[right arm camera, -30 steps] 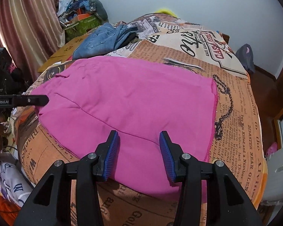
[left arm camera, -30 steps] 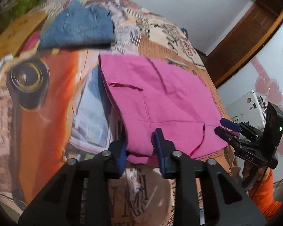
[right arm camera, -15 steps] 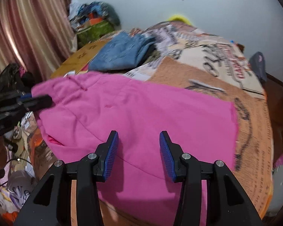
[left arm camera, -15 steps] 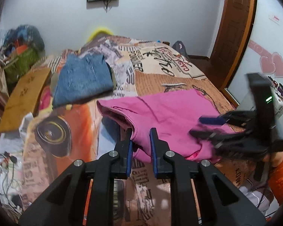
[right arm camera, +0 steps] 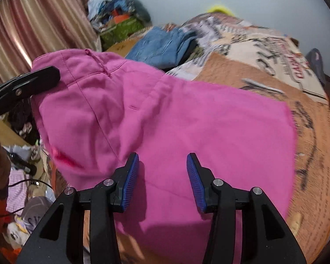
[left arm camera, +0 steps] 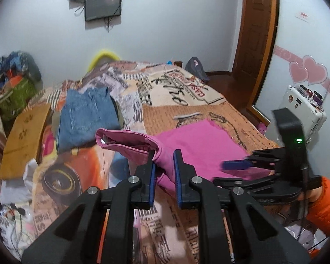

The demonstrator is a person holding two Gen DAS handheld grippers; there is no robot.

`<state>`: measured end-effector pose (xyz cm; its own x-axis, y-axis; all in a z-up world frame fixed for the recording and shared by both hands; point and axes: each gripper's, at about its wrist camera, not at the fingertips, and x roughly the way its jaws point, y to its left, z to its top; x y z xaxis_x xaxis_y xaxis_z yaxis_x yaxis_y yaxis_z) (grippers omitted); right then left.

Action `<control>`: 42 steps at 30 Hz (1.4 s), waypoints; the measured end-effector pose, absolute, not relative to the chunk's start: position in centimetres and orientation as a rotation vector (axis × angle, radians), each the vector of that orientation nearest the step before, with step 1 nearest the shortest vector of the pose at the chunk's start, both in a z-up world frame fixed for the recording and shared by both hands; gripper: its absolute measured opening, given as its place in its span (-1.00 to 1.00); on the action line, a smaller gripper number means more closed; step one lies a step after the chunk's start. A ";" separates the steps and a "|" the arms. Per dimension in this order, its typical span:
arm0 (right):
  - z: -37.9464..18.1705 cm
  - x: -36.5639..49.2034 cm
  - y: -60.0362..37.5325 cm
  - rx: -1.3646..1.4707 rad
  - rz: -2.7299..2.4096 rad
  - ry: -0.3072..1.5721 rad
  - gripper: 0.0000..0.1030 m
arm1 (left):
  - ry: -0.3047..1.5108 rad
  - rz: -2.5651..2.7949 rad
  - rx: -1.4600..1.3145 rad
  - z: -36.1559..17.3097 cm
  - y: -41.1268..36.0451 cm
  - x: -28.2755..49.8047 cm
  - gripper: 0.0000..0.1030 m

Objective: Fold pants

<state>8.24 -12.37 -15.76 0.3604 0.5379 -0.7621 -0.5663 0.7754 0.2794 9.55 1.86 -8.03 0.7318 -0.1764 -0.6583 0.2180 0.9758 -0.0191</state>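
Observation:
The pink pants (right arm camera: 187,118) lie on the bed, also seen in the left wrist view (left arm camera: 198,140). My left gripper (left arm camera: 164,160) is shut on the pants' waistband corner and holds it lifted above the bed; it shows at the left of the right wrist view (right arm camera: 33,81). My right gripper (right arm camera: 162,176) is open just above the pink cloth near the bed's front edge, holding nothing. It shows at the right of the left wrist view (left arm camera: 248,167).
Folded blue jeans (left arm camera: 85,116) lie further back on the patterned bedspread (left arm camera: 187,94). A cardboard piece (left arm camera: 24,136) and a clutter pile (left arm camera: 13,88) are at the left. A door (left arm camera: 255,33) and a white case (left arm camera: 303,105) stand at the right. A curtain (right arm camera: 33,17) hangs left.
My left gripper closed on the waistband corner and raised it off the bed, pulling the cloth up. My right gripper stayed open and moved in over the pants.

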 end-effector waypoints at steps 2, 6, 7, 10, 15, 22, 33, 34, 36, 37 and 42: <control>-15.4 7.7 -14.7 -0.023 0.683 0.956 -0.17 | 0.709 -0.225 0.077 -7.4 1.4 9.8 -0.72; -15.8 6.9 -18.9 -0.039 0.585 0.981 -0.16 | 0.690 -0.251 0.111 -6.4 -0.5 10.5 -0.73; -16.1 6.6 -19.7 -0.042 0.569 0.993 -0.16 | 0.687 -0.261 0.116 -6.1 -1.1 10.6 -0.73; -17.5 6.4 -20.7 -0.036 0.557 1.025 -0.17 | 0.672 -0.292 0.142 -5.6 -3.0 11.2 -0.74; -17.7 6.2 -21.3 0.038 0.566 1.006 -0.16 | 0.676 -0.354 0.177 -5.9 -6.8 12.6 -0.76; -17.8 5.8 -21.7 0.061 0.569 1.000 -0.16 | 0.717 -0.466 0.162 -7.3 -11.4 14.5 -0.81; -16.6 4.3 -25.5 0.093 0.489 0.971 -0.16 | 0.900 -0.568 0.144 -13.2 -16.8 16.7 -0.81; -16.5 4.3 -25.9 0.100 0.480 0.967 -0.16 | 0.918 -0.569 0.146 -13.8 -17.1 16.9 -0.81; -16.4 4.2 -26.5 0.113 0.464 0.962 -0.16 | 0.949 -0.573 0.158 -14.8 -17.7 16.9 -0.81; -16.4 4.2 -26.7 0.120 0.456 0.960 -0.16 | 0.956 -0.571 0.167 -15.1 -18.0 16.8 -0.78; -16.5 4.3 -26.8 0.128 0.444 0.963 -0.16 | 0.945 -0.601 0.172 -14.1 -18.2 15.7 -0.13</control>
